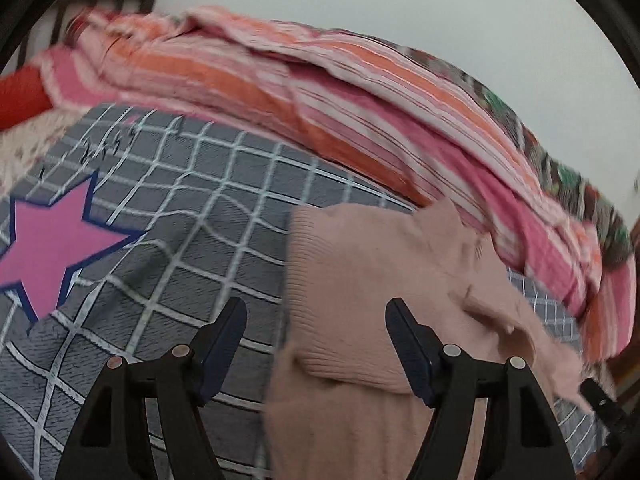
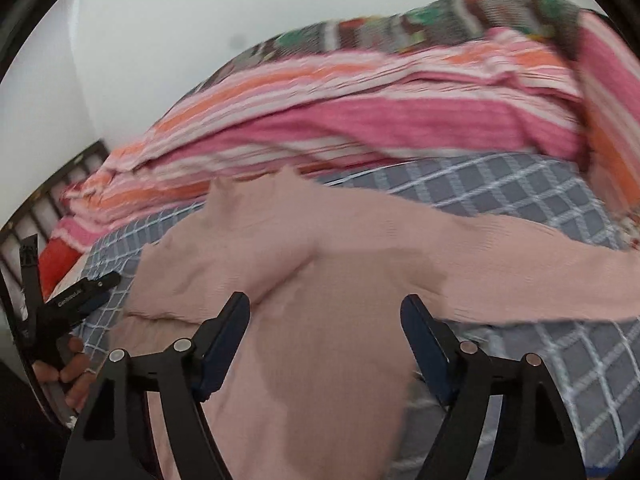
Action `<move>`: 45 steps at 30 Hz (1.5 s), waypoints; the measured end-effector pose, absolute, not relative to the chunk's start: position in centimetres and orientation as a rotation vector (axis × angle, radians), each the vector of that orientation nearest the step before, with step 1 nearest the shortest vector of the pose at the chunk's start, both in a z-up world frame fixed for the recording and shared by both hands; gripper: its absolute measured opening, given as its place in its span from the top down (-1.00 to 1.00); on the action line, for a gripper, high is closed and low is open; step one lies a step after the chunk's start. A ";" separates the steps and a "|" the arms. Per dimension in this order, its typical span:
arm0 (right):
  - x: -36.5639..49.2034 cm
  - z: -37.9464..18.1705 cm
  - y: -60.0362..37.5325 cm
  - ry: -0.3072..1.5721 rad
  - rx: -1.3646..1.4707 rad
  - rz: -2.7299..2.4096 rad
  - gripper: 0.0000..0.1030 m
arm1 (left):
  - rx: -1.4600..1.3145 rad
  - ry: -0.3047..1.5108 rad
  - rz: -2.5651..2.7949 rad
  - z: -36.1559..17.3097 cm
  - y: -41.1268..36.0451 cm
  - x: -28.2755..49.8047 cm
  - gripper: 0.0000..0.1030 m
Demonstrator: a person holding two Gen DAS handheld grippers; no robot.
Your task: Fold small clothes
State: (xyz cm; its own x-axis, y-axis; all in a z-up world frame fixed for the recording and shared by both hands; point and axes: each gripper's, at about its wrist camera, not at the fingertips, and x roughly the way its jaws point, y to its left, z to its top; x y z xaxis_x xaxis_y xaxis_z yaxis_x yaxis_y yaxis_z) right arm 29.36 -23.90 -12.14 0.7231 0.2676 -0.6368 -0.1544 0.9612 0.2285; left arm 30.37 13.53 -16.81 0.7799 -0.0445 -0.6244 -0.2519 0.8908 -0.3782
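Observation:
A small pale pink knit sweater [image 1: 372, 280] lies on a grey checked bedspread [image 1: 200, 208]. Its left sleeve is folded across the body. My left gripper [image 1: 316, 312] is open and empty, hovering above the sweater's left edge. In the right wrist view the sweater [image 2: 320, 280] fills the middle, with one sleeve [image 2: 540, 264] stretched out to the right. My right gripper [image 2: 324, 308] is open and empty above the sweater's body. The left gripper [image 2: 86, 286] shows at the left edge of the right wrist view, held in a hand.
A pink, orange and white striped blanket [image 1: 320, 92] is heaped along the far side of the bed against a white wall. A pink star [image 1: 48, 248] is printed on the bedspread at the left. A dark slatted headboard [image 2: 60, 196] stands at the bed's end.

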 end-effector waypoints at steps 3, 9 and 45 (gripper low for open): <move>31.7 -12.2 -20.4 0.771 0.112 0.292 -0.51 | -0.469 0.683 0.119 -17.3 14.1 30.4 -0.36; 35.1 -14.4 -15.5 0.811 -0.074 0.205 -0.40 | -0.469 0.695 0.091 -17.8 13.9 30.5 -0.36; 35.2 -15.1 -25.5 0.897 0.137 0.165 -0.23 | -0.406 0.729 0.103 -18.0 12.8 30.9 -0.36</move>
State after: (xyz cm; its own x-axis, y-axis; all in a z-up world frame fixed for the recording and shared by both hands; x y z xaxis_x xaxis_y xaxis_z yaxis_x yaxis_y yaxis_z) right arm 35.17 -25.51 -15.11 0.6125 0.1993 -0.7649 -0.0852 0.9787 0.1868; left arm 30.89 12.79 -17.97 0.7448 -0.0484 -0.6655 -0.2302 0.9175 -0.3244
